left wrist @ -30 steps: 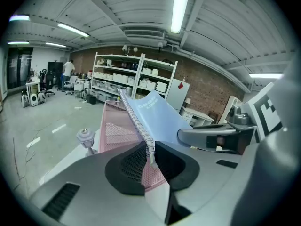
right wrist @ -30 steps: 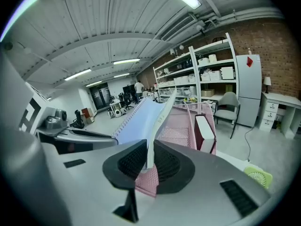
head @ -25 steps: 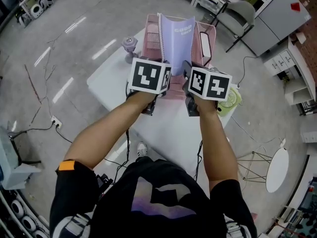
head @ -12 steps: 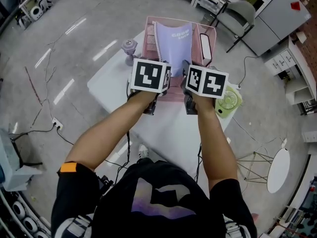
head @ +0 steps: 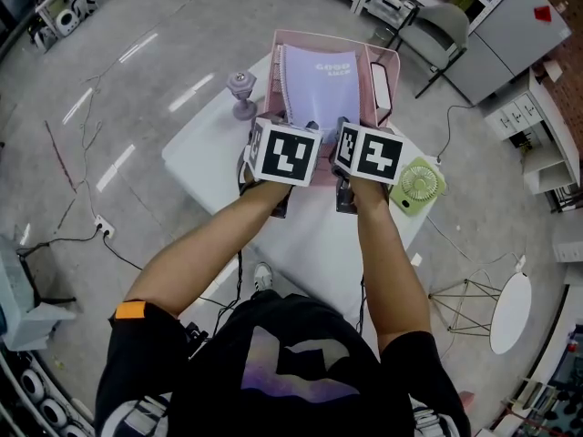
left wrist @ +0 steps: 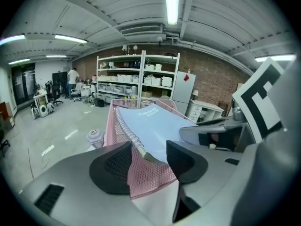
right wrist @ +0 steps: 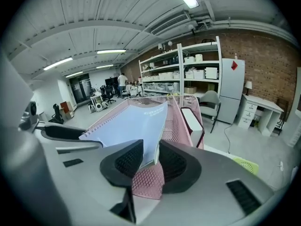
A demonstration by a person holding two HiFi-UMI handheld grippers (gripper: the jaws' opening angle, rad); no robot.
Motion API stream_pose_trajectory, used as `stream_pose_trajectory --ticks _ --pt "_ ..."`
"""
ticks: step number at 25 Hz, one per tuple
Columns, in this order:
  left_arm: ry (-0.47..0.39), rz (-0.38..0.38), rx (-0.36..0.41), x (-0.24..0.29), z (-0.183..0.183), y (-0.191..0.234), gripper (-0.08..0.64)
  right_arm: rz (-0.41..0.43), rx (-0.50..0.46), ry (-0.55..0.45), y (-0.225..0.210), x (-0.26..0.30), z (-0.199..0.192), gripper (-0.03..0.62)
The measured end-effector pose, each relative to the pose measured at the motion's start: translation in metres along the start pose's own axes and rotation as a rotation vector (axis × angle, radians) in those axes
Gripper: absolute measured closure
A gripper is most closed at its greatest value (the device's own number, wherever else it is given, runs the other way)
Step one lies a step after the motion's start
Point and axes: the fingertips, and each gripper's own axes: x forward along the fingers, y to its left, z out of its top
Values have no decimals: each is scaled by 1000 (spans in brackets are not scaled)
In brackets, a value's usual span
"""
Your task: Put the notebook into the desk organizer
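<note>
Notebook (head: 319,85) rests in desk organizer (head: 275,66), upper centre, which appears to support it. Accordingly, left gripper (left wrist: 148,159) and right gripper (right wrist: 151,161) have just been opening: both released, notebook corners loose between jaws.

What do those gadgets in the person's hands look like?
The left gripper and right gripper: grey moulded shells, black textured jaw pads, each topped by a cube of black-and-white square markers. Black short sleeves, orange trim on one.
</note>
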Motion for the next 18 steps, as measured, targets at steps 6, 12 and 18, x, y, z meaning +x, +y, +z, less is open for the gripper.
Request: stream_pose_trajectory --ticks 6,12,18 --pt "-38 46 64 -12 -5 2 339 -62 17 -51 -7 -15 -3 446" --pt "-80 101 158 -20 0 7 330 -97 -18 -110 -2 -27 2 419" --pt "-158 128 221 -32 9 7 328 -87 -33 -188 5 -42 13 424"
